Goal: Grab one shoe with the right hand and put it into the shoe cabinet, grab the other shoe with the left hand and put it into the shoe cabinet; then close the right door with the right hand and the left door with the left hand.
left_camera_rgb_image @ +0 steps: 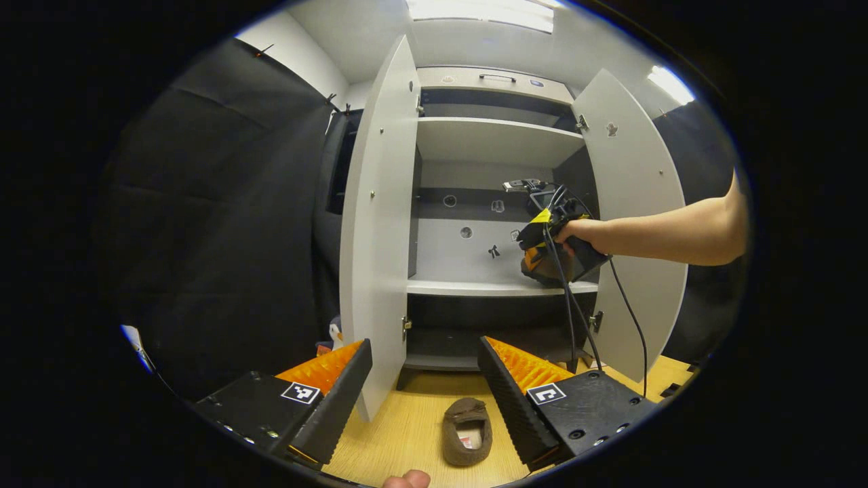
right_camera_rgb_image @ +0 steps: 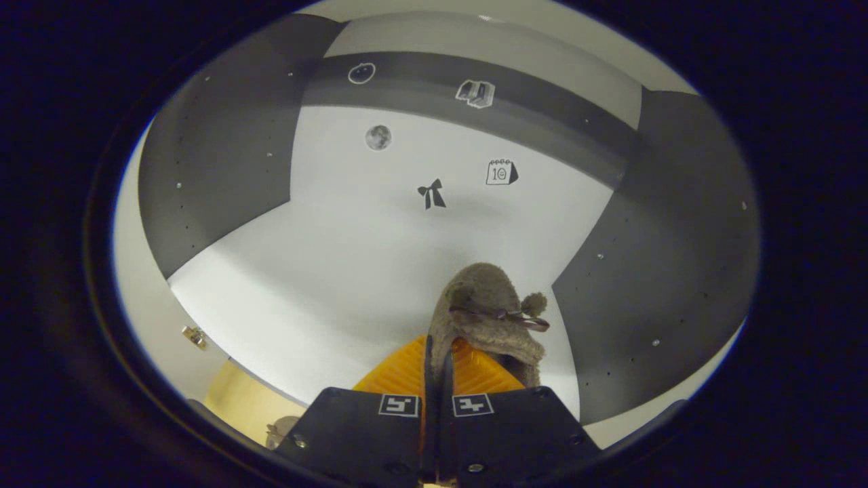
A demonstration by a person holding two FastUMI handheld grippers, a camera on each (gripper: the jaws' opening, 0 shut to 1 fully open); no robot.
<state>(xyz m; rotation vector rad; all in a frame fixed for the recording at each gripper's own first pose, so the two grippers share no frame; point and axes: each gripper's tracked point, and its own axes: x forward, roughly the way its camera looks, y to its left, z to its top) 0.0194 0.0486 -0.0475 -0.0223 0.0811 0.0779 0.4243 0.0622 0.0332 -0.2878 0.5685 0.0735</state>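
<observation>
A brown furry shoe (left_camera_rgb_image: 465,430) lies on the wooden floor (left_camera_rgb_image: 413,434) in front of the white shoe cabinet, whose left door (left_camera_rgb_image: 376,237) and right door (left_camera_rgb_image: 634,203) both stand wide open. My left gripper (left_camera_rgb_image: 424,346) hovers open above that shoe, one finger to each side. A hand holds my right gripper (left_camera_rgb_image: 553,237) inside the cabinet, at the right end of the middle shelf (left_camera_rgb_image: 502,288). In the right gripper view, the right gripper (right_camera_rgb_image: 437,352) is shut on the rim of the other brown shoe (right_camera_rgb_image: 491,312), just over the white shelf (right_camera_rgb_image: 339,271). The floor shoe (right_camera_rgb_image: 281,428) peeks in at the lower left.
A black cable (left_camera_rgb_image: 569,305) hangs from the right gripper down past the shelf edge. A small penguin toy (left_camera_rgb_image: 333,332) stands on the floor left of the cabinet. Dark compartment walls (right_camera_rgb_image: 217,169) flank the shelf, with stickers on the back panel (right_camera_rgb_image: 432,193).
</observation>
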